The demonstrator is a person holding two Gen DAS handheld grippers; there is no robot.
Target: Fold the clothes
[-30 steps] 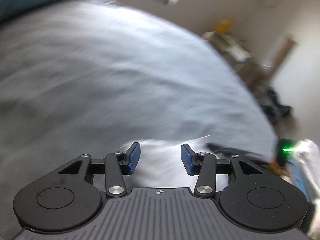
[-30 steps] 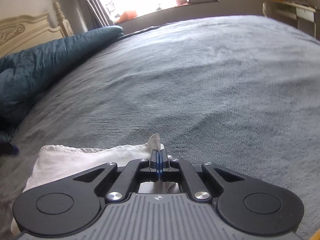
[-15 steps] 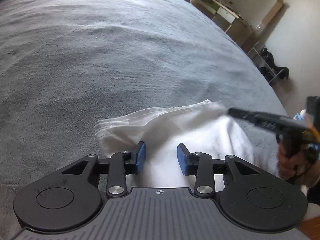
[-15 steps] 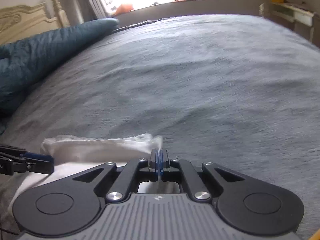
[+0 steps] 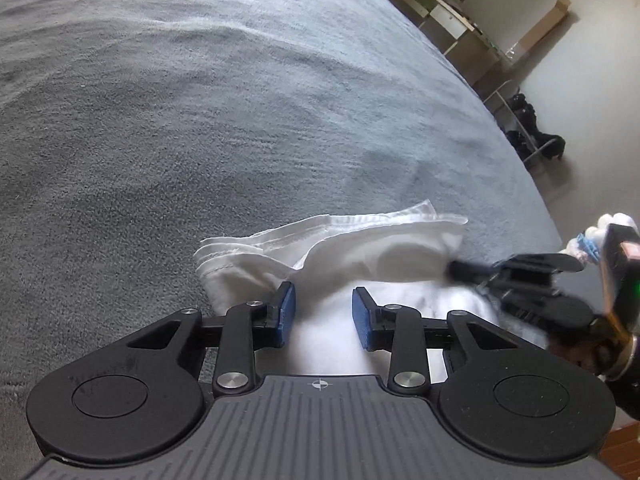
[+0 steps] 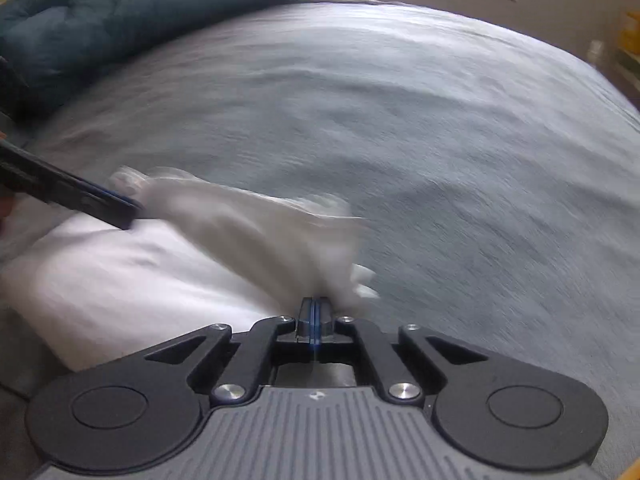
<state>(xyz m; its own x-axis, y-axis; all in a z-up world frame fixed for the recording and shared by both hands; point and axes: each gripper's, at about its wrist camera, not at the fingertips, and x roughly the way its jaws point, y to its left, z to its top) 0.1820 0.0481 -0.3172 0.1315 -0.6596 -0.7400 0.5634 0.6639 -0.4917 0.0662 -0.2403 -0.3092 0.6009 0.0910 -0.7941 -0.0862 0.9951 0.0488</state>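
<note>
A white garment [image 5: 360,248] lies folded on the grey bed cover [image 5: 200,100], near its front edge. My left gripper [image 5: 324,316] hovers low over the garment's near left part. Its blue pads stand apart, with white cloth under the gap and nothing pinched. My right gripper [image 6: 315,308] is shut on a corner of the white garment [image 6: 120,280], and a blurred flap of cloth runs from it to the left. From the left wrist the right gripper [image 5: 454,270] shows at the garment's right end. From the right wrist the left gripper [image 6: 128,214] shows at its left end.
A teal quilt [image 6: 100,20] is piled at the head of the bed. Off the bed's right side stand a pale shelf unit [image 5: 448,20], a leaning cardboard strip [image 5: 540,24] and a dark rack with black items [image 5: 532,136]. The grey bed cover [image 6: 440,140] stretches far beyond the garment.
My left gripper has dropped toward the garment and its jaws have narrowed. My right gripper has rolled while still shut on the corner, and the cloth flap has moved with it.
</note>
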